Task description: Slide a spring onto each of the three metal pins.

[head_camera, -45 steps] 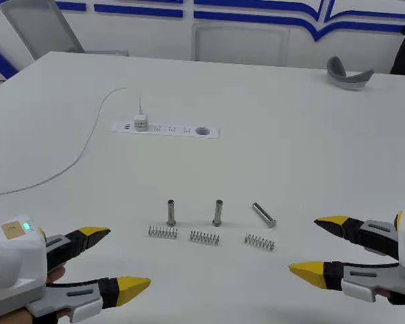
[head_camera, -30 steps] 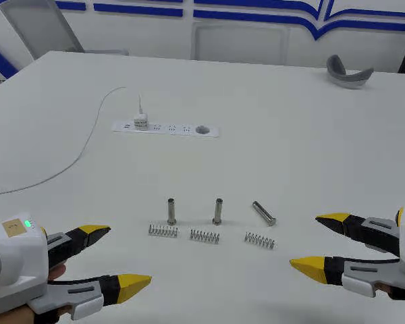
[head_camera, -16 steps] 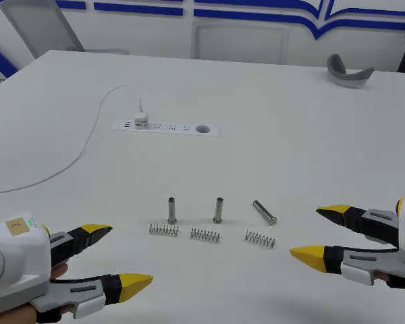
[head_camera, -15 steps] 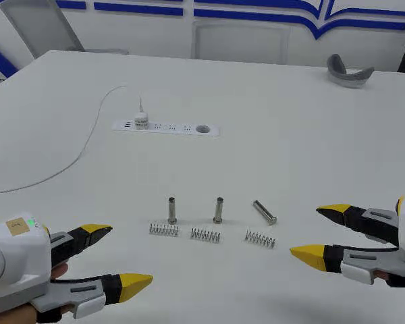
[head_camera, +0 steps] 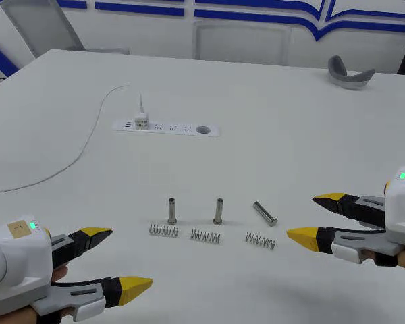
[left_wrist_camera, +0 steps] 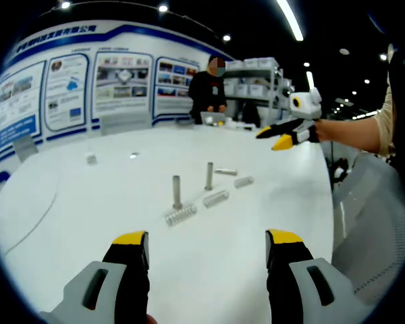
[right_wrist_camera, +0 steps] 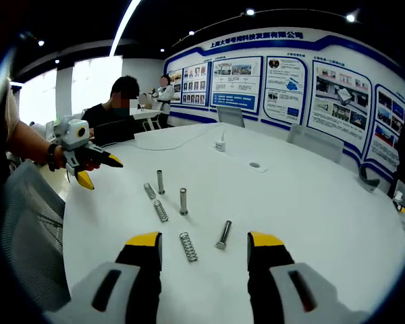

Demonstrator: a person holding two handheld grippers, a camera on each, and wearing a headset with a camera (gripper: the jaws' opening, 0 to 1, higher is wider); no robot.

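Two metal pins stand upright [head_camera: 171,210] [head_camera: 219,211] on the white table, and a third pin [head_camera: 264,214] lies flat to their right. Three springs [head_camera: 163,231] [head_camera: 205,236] [head_camera: 260,241] lie in a row just in front of the pins. My left gripper [head_camera: 118,258] is open at the near left, well short of the left spring. My right gripper [head_camera: 315,217] is open, just right of the lying pin and the right spring. In the right gripper view the lying pin [right_wrist_camera: 223,234] and nearest spring [right_wrist_camera: 188,246] sit just ahead of the open jaws [right_wrist_camera: 206,239]. In the left gripper view the nearest spring [left_wrist_camera: 181,214] lies ahead.
A white power strip [head_camera: 165,127] with a plugged-in adapter lies farther back, and its cable [head_camera: 81,152] curves off to the left. A grey curved object [head_camera: 349,73] rests at the far right. Chairs stand behind the table; people are in the background.
My right gripper has moved up and left, closer to the lying pin and the right spring. The left gripper has sunk slightly. Pins and springs have not moved.
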